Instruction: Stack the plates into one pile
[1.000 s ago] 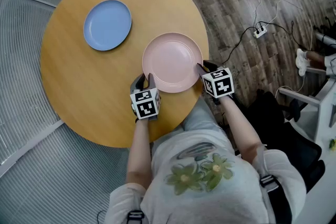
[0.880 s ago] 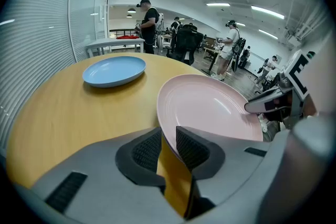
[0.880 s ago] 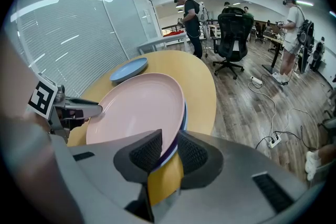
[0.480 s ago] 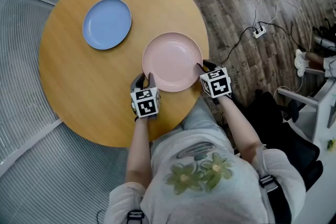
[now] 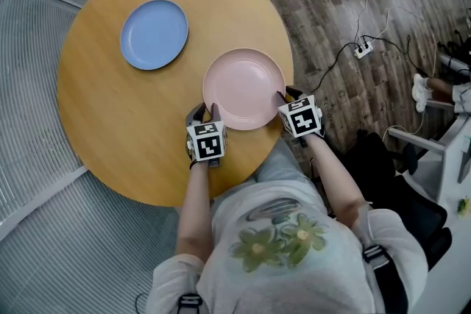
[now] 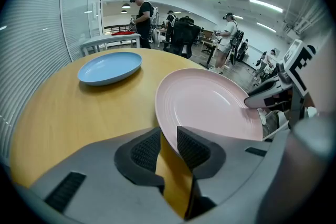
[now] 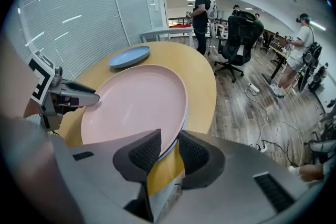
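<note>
Pink plate (image 5: pixel 243 88) lies on the round wooden worktop (image 5: pixel 125 129), close to its near edge; blue plate (image 5: pixel 154 34) lies well apart, toward the far left, with nothing on it, so stacking is not yet done. Left gripper (image 5: pixel 206 111) is at the pink plate's near-left rim: its fingers (image 6: pixel 144 152) have just been easing apart a little, yet the rim sits between them and meets both pads at their tips. Right gripper (image 7: pixel 167 140) is at the near-right rim, its fingers (image 7: pixel 144 153) clamped across the rim. Assessment: the plate is rigid and smooth with a glossy face, so likely slippery under the pads and liable to chip if dropped; its material and weight cannot be confirmed. The raised rim is the only hold on offer. Two holds on opposing sides suit it, kept level; the shallow left bite warrants seating deeper before any lift
</note>
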### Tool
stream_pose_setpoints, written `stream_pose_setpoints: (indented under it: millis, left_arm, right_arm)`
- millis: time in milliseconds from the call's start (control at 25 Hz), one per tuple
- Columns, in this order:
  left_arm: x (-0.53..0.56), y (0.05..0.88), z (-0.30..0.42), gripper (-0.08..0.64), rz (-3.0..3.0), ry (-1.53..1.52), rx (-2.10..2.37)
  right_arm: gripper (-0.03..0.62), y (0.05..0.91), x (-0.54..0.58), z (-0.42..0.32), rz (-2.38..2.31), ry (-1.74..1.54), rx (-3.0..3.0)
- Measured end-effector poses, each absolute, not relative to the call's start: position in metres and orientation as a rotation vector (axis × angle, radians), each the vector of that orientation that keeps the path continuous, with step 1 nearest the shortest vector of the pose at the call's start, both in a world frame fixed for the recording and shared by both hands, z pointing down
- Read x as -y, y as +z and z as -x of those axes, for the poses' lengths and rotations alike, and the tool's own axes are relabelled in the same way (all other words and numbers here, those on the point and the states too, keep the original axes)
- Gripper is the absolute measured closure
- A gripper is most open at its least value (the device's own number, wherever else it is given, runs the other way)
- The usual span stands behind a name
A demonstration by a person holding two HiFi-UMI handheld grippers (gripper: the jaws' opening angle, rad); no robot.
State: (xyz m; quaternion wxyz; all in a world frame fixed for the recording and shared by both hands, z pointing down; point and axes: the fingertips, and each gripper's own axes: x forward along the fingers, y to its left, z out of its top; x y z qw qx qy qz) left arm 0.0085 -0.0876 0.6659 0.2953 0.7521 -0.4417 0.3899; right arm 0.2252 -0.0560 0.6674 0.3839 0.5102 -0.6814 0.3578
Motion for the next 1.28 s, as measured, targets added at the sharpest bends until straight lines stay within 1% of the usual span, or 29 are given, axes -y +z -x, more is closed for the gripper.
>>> stream_pose_setpoints:
  millis: [240,440,560,840,1280]
  left_arm:
    - [0.087,0.657,-0.004,0.445,-2.049,1.074,1.200]
    - [0.088,0.643,0.009,0.446,-2.045,1.031,1.249]
    - [0.090,0.622,0.012,0.478,-2.077,0.966,1.292]
    - [0.086,0.575,0.020,0.530,-2.141,0.853,1.355]
    - [0.062,0.554,0.027,0.541,-2.164,0.762,1.317]
  right_arm:
    - [0.479,0.660,0.050,-0.225,-1.321,0.884,1.743]
    - [0.480,0.643,0.052,-0.229,-1.372,0.844,1.758]
    - [0.485,0.623,0.056,-0.227,-1.399,0.820,1.814]
    - [0.535,0.580,0.058,-0.213,-1.421,0.751,1.961]
    - [0.546,0.556,0.054,-0.166,-1.304,0.752,2.121]
